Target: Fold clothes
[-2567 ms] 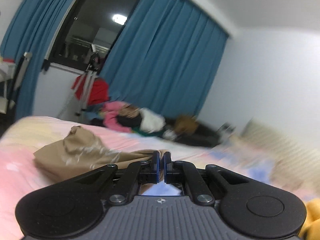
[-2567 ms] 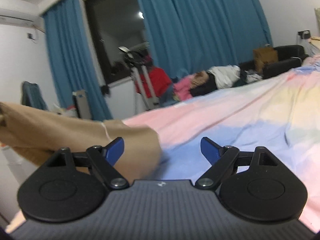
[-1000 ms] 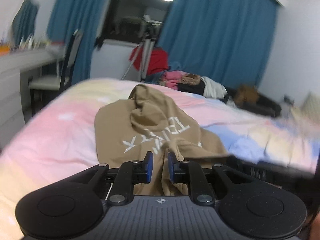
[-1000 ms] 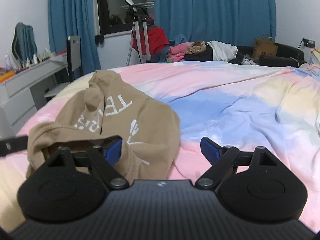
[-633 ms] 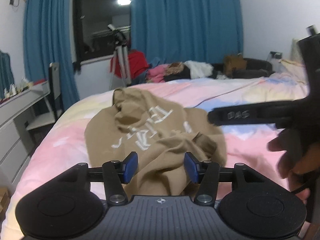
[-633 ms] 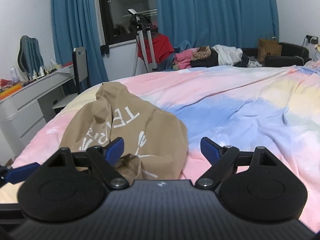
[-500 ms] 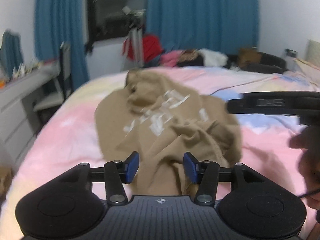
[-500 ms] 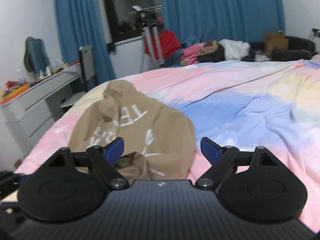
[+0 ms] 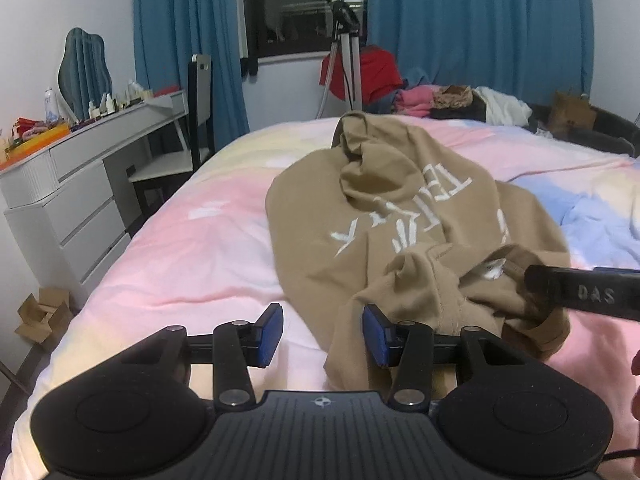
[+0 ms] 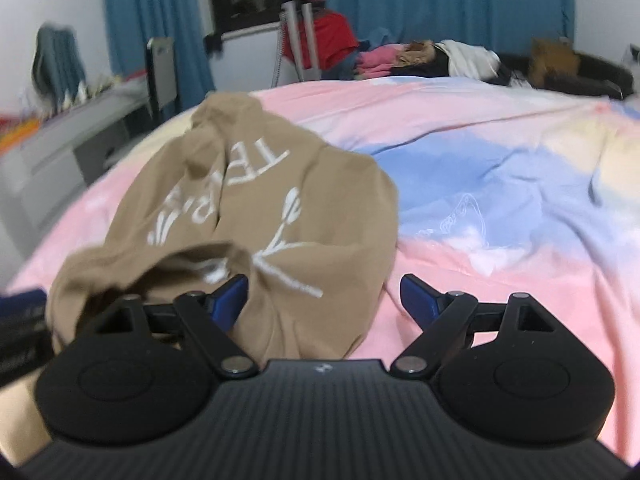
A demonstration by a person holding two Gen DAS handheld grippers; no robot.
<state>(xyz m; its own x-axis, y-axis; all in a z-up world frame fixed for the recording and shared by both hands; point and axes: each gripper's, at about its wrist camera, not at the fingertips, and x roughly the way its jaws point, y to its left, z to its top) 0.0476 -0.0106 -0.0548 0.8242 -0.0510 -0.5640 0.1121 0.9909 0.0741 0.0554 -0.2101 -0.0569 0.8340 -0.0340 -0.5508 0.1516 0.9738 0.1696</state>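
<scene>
The tan sweatshirt (image 9: 384, 216) lies crumpled near the bed's (image 9: 192, 248) left edge. Both the left claw (image 9: 323, 330) and right claw (image 10: 324, 296) gape empty; pinching separate hem corners should spread it flat.

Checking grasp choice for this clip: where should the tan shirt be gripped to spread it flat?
Probably grip the shirt at its bunched near hem, coming low from the near bed edge. That edge lies loose and raised, closest to both open hand-held grippers.
</scene>
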